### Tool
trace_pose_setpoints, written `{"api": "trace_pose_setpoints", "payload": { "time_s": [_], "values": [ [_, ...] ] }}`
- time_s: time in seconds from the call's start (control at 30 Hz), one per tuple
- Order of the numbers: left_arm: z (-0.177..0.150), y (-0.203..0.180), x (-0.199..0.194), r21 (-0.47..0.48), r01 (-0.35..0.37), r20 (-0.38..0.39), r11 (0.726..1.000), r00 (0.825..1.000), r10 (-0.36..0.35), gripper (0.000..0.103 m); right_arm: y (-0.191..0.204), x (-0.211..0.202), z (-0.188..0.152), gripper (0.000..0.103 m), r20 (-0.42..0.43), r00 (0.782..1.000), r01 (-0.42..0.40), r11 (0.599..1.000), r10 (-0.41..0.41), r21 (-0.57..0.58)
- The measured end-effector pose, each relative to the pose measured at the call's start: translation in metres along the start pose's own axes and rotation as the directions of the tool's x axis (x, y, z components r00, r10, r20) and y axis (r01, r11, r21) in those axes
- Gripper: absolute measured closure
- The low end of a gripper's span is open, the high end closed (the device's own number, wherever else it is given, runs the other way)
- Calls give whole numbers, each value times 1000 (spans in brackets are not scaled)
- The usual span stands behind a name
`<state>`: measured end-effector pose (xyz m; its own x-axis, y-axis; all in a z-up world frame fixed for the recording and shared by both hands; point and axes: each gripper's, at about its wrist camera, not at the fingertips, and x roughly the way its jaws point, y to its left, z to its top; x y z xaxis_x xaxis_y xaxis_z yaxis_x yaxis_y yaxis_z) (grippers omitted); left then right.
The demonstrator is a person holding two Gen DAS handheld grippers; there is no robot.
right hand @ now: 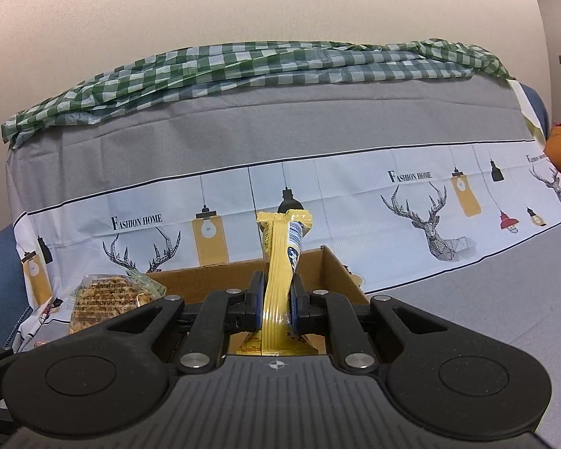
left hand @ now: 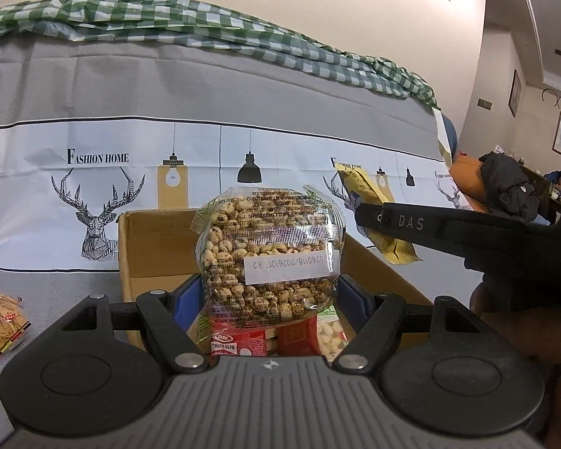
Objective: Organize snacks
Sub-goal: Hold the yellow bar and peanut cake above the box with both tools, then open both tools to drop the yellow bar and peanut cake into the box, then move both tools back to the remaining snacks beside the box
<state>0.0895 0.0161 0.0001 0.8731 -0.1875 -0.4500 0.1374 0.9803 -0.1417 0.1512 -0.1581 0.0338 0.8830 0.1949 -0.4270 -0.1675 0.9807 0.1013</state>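
Note:
My left gripper (left hand: 269,292) is shut on a clear bag of puffed grain snack (left hand: 269,250), held upright over an open cardboard box (left hand: 149,247). Red packets (left hand: 239,344) and a bag of white puffs (left hand: 331,333) lie inside the box. To the right, my right gripper (left hand: 366,217) is shut on a yellow snack packet (left hand: 377,220) above the box's right wall. In the right wrist view the same yellow packet (right hand: 278,262) stands upright between the blue pads (right hand: 256,299) of the right gripper (right hand: 276,299). The box (right hand: 205,280) is behind it and the clear bag (right hand: 104,299) at the left.
A small orange snack bag (left hand: 5,321) lies on the grey tablecloth at the left. Behind the box rises a deer-print cloth (left hand: 93,194) topped by a green checked cloth (left hand: 168,18). Dark clothing (left hand: 508,183) is piled at the far right. A hand (left hand: 505,318) holds the right gripper.

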Motion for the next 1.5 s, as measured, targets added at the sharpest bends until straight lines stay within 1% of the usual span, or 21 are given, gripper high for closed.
{"api": "trace_pose_setpoints", "payload": {
  "time_s": [0.57,1.03,1.13,1.17,1.23,1.27,1.3,1.37,1.47,1.5],
  "values": [
    [0,3,2,-17,13,-6,1000,1000,-14,23,1,0,1,90,1,1000,9,1000,-9,7],
    [-1,4,2,-29,10,-5,1000,1000,-10,23,1,1,0,90,1,1000,10,1000,-10,7],
    [0,4,2,-34,2,-3,999,1000,-2,22,2,1,-1,90,-2,1000,9,1000,-9,7],
    [0,4,1,-36,-1,0,999,1000,1,18,2,2,-1,89,-7,1000,8,1000,-8,6],
    [1,5,1,-39,3,2,999,1000,-3,17,2,4,-2,89,-21,1000,12,1000,-11,5],
    [1,5,1,-39,3,1,999,1000,-3,17,2,5,-2,84,-25,1000,18,1000,-18,7],
    [1,6,1,-39,-4,1,999,1000,4,17,2,6,-2,74,-30,999,25,1000,-24,11],
    [1,9,-1,-47,-14,6,999,1000,14,17,1,7,-2,66,-32,999,28,999,-27,22],
    [0,17,-6,-70,-24,33,997,999,27,19,2,8,-2,65,-35,999,33,999,-32,25],
    [1,22,-9,-85,-23,37,996,999,27,25,3,8,-2,65,-36,999,31,999,-30,25]
  ]
}}
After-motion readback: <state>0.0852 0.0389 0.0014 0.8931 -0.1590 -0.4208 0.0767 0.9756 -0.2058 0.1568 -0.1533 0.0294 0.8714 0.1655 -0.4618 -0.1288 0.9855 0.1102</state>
